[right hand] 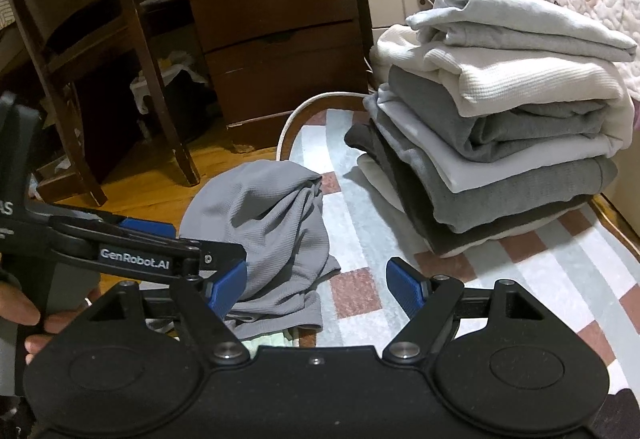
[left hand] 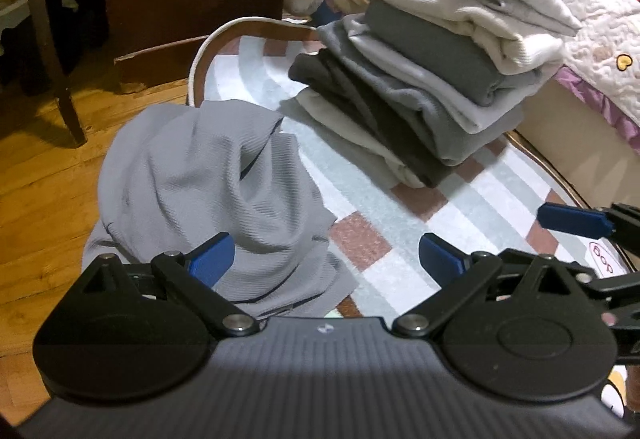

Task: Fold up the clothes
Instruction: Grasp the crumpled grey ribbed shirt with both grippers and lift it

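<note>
Your left gripper [left hand: 326, 259] spread apart, empty, over rug [left hand: 360, 239]; right gripper [right hand: 316, 287] likewise spread, empty. Crumpled grey shirt [left hand: 216, 195] heaped on rug's left edge, no clear long axis. Folded stack [right hand: 500, 143] right; dresser [right hand: 276, 23] behind.

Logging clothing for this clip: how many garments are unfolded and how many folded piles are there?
Crumpled grey garment: 1
Stack of folded clothes: 1; the layers overlap too much to count exactly
Total: 2
</note>
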Available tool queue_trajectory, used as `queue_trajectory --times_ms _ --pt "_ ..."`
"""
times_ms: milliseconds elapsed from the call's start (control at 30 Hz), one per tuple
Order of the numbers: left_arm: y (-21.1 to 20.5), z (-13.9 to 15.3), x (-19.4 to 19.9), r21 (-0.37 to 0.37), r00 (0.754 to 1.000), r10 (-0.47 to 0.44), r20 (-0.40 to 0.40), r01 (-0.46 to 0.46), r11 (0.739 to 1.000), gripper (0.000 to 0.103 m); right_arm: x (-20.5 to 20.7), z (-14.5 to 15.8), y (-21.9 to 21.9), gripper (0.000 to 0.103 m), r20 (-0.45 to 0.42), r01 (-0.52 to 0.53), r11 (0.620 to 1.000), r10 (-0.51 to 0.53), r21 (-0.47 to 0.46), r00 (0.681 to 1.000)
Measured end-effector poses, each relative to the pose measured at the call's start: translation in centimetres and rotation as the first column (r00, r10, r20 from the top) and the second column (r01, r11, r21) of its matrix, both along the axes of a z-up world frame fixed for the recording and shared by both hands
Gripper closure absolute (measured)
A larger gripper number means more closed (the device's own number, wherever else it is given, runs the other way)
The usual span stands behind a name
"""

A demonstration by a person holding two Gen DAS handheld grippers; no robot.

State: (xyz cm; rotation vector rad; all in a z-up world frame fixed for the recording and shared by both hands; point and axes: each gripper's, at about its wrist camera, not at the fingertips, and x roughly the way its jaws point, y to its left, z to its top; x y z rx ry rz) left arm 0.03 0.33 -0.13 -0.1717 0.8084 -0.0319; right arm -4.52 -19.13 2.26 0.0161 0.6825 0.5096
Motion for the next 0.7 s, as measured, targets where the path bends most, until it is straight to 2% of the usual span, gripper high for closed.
queue_trajectory --times_ms 200,300,367,500,533,600,700 --pt "2.0 -0.8 0.2 -0.027 1.0 -0.01 0.021 0.01 1.0 0.003 0.0 -0.5 -0.1 0.022 -0.021 -0.002 1.0 0.002 0.004 1.0" --pt "4.5 -1.4 0.3 -0.048 0.999 0.019 0.036 -0.017 0.999 0.003 0.5 -2.0 0.0 0.021 -0.098 -0.061 0.993 0.071 0.099 0.993" --pt "6.8 -1.3 0.0 -0.039 0.993 0.079 0.086 -0.076 0.996 0.003 1.0 -3.7 0.8 0.021 -0.171 -0.113 0.98 0.14 0.163 0.975" --pt "11.0 -1.0 0.8 0.021 0.97 0.148 0.191 -0.155 0.988 0.003 2.7 -5.6 3.2 0.021 -0.2 -0.139 0.984 0.159 0.11 0.967" --pt "11.9 -1.1 1.5 0.019 0.971 0.16 0.178 -0.166 0.986 0.003 3.7 -5.7 3.4 0.021 -0.205 -0.13 0.985 0.152 0.116 0.967" --pt "13.4 -1.8 3.3 -0.009 0.981 0.181 0.071 -0.181 0.983 0.003 5.8 -6.1 3.5 0.021 -0.228 -0.103 0.983 0.136 0.152 0.964" --pt "15.8 -3.5 5.4 -0.045 0.97 0.224 -0.092 -0.228 0.973 0.008 10.4 -7.6 3.2 0.019 -0.343 -0.022 0.956 0.127 0.294 0.931"
